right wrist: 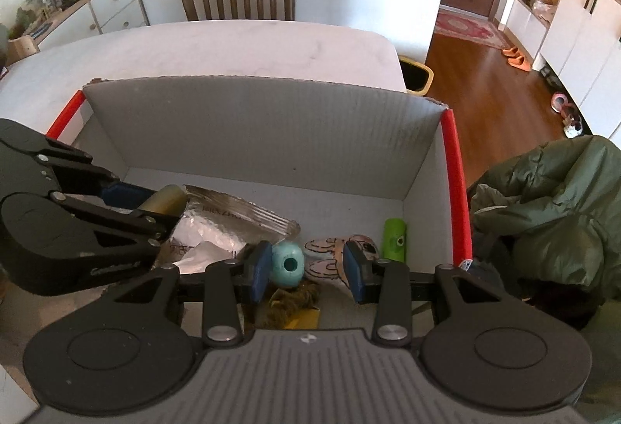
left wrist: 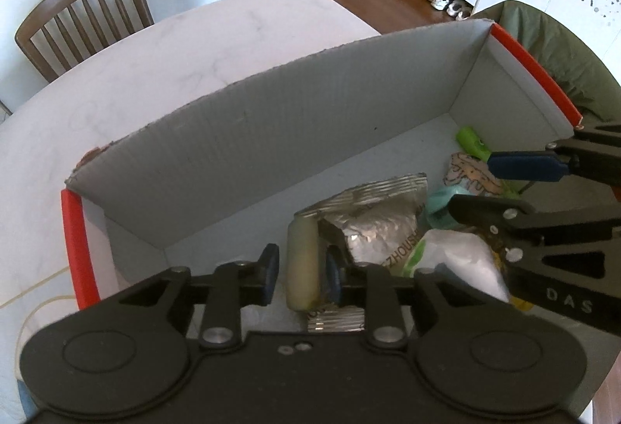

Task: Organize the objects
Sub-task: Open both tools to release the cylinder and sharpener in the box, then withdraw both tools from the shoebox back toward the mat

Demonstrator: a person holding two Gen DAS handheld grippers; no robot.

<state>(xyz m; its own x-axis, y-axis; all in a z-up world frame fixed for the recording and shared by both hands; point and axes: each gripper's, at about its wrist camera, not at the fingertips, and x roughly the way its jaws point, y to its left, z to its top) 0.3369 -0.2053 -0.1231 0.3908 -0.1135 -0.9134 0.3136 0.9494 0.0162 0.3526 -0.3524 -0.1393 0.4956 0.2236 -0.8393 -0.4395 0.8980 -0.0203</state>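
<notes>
1. My left tool (left wrist: 299,274) is clamped on a yellowish roll (left wrist: 302,265), low over the box (left wrist: 271,137) at centre frame.
2. My right tool (right wrist: 306,270) hangs spread and empty above the teal ball (right wrist: 287,263).
3. Foil pouch (right wrist: 240,218) and green tube (right wrist: 395,239) already lie inside; I judge we're nearly finished, release pending.

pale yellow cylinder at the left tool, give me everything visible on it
The pale yellow cylinder is a smooth, waxy-looking, slightly translucent roll with rounded ends. It sits between the left tool's blue pads, inside the grey cardboard box; the right pad touches it, the left shows a gap. It lies along the fingers, over a silver foil pouch. From the right wrist only its end shows.
</notes>
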